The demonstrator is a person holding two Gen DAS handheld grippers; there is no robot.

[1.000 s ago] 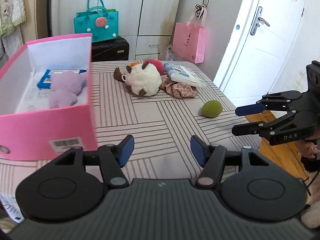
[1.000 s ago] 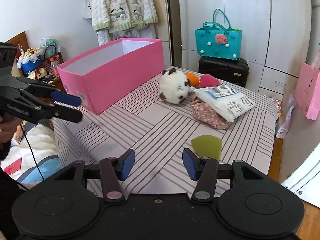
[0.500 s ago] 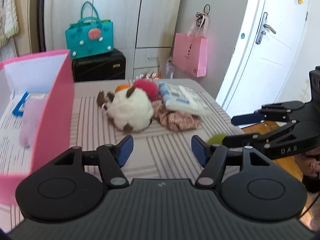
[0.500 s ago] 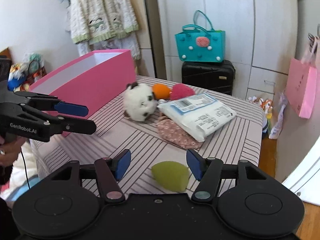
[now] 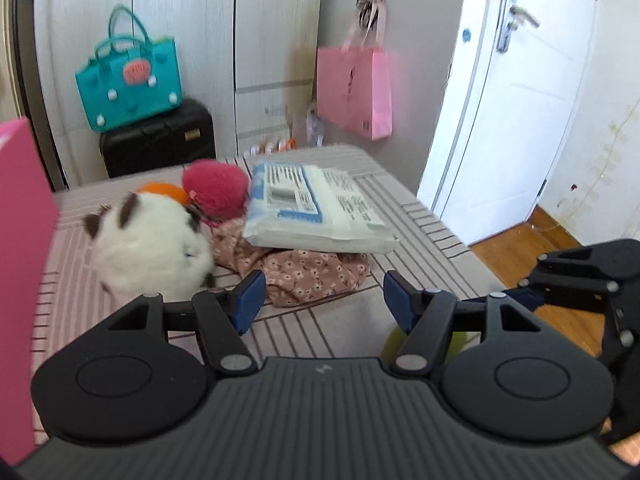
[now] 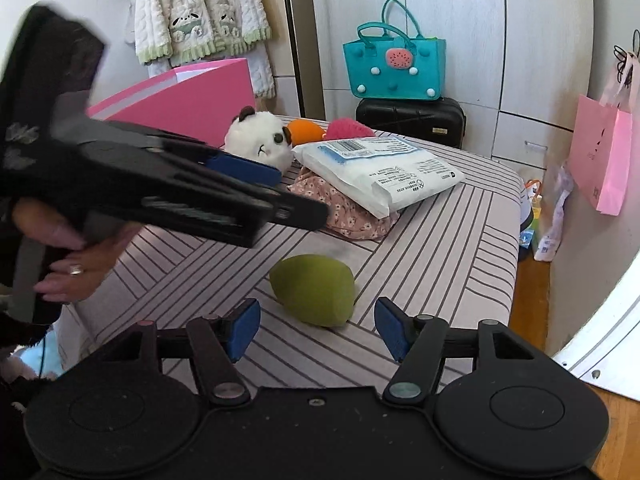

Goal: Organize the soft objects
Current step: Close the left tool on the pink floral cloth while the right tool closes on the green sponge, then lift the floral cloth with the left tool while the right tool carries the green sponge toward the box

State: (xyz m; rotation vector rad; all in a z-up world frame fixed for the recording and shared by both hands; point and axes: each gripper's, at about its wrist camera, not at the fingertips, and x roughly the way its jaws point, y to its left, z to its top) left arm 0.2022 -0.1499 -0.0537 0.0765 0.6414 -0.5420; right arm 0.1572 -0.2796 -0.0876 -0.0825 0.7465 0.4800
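Note:
A white panda plush (image 5: pixel 150 244) (image 6: pixel 260 140), an orange ball (image 6: pixel 306 131), a pink fluffy ball (image 5: pixel 216 190) (image 6: pixel 348 129), a floral cloth (image 5: pixel 304 276) (image 6: pixel 352 216) and a white soft pack (image 5: pixel 316 210) (image 6: pixel 380 170) lie together on the striped table. A green soft egg (image 6: pixel 314 290) lies just ahead of my open, empty right gripper (image 6: pixel 316 330). My left gripper (image 5: pixel 324 304) is open and empty, just short of the floral cloth. It reaches in from the left in the right wrist view (image 6: pixel 256 188). The pink box (image 5: pixel 22 272) (image 6: pixel 188 98) stands at the left.
A teal bag (image 5: pixel 128 84) sits on a black suitcase (image 5: pixel 158 140) behind the table. A pink paper bag (image 5: pixel 354 88) hangs on the wall. The white door (image 5: pixel 520 100) is at the right. The table edge (image 6: pixel 516 240) drops to wooden floor.
The left gripper has swung right and forward from the pink box toward the pile of soft things. The right gripper has closed in on the green egg. Both stay open.

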